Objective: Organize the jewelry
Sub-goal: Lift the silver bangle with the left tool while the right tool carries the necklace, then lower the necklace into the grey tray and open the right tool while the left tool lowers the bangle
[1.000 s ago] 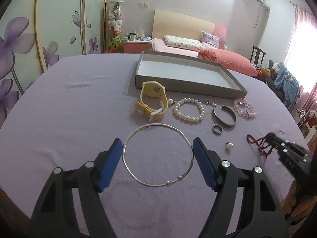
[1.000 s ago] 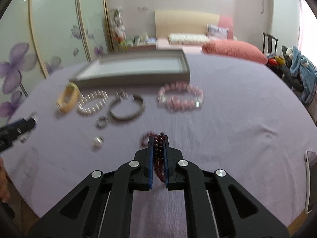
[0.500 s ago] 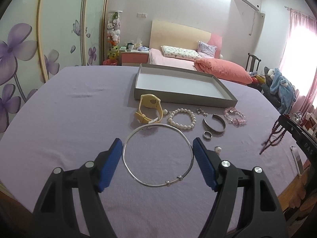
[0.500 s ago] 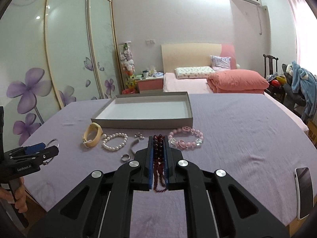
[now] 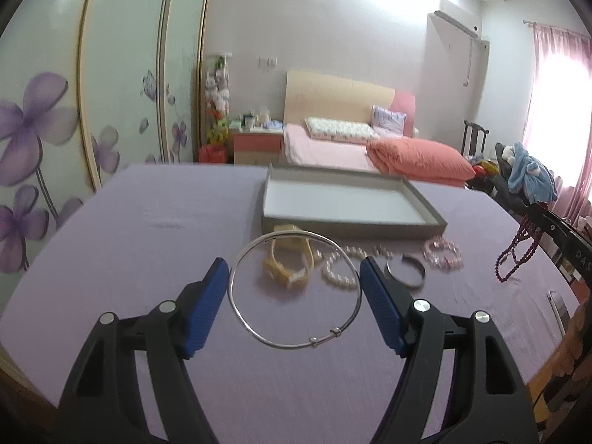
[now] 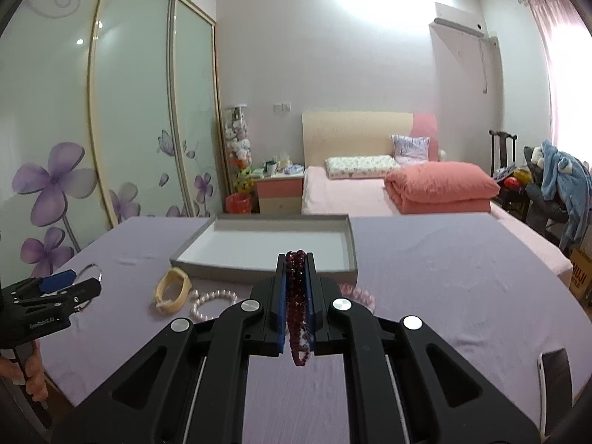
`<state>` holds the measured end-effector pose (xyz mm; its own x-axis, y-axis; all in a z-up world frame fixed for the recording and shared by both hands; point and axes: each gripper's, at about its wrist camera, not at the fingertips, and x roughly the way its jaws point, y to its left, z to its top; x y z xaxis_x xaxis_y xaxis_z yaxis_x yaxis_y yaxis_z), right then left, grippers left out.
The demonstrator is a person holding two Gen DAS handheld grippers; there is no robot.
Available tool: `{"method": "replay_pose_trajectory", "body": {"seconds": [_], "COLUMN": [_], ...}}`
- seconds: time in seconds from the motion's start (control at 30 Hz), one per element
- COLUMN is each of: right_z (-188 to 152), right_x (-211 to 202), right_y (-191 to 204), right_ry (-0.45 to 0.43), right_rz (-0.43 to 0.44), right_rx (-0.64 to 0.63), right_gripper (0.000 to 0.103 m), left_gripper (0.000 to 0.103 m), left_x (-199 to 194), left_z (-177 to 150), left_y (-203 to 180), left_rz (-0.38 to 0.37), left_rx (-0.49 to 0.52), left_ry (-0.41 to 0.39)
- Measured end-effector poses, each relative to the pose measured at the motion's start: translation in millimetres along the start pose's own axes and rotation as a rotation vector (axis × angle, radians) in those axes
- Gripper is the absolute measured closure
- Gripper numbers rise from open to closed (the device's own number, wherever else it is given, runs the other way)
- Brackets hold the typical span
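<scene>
While the grey tray (image 6: 353, 244) at the table's far edge holds nothing yet, the left gripper (image 5: 294, 277) clasps the silver hoop (image 5: 296, 290) and the right gripper (image 6: 296, 292) pinches the dark red beads (image 6: 296, 296), both lifted. The yellow watch (image 5: 288, 262), pearl bracelet (image 5: 340, 266), cuff (image 5: 405, 272) and pink bracelet (image 5: 444, 255) wait before the tray.

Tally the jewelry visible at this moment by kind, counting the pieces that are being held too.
Beaded pieces: 3 (pearl bracelet, pink bracelet, dark red strand)
Plain metal hoops: 2 (silver neck ring, silver cuff)
Watches: 1 (yellow watch)
Small pieces, too blurred to name: 1 (small piece)
Total: 7 in view
</scene>
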<state>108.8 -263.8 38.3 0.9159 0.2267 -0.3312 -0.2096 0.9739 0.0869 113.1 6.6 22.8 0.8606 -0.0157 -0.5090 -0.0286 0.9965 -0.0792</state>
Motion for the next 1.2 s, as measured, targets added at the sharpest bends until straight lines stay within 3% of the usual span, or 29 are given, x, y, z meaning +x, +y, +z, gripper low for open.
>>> {"method": "replay_pose_trajectory", "body": {"seconds": [0.5, 0.9, 1.2], "right_z": [51, 64, 56], "right_x": [43, 120, 184], "right_y": [-1, -3, -7], "right_ry": [-0.125, -0.081, 0.017], "right_rz": [0.01, 0.042, 0.051], "right_rx": [-0.023, -0.006, 0.049], "right_gripper": [0.094, 0.094, 0.094], "left_gripper": [0.032, 0.032, 0.032], "left_x": [42, 115, 176], "left_z": [79, 115, 118], "left_y": [-9, -21, -25], "left_rz": [-0.019, -0.034, -0.046], "left_rx": [0.007, -0.008, -0.015], "left_ry": [-0.152, -0.173, -0.11]}}
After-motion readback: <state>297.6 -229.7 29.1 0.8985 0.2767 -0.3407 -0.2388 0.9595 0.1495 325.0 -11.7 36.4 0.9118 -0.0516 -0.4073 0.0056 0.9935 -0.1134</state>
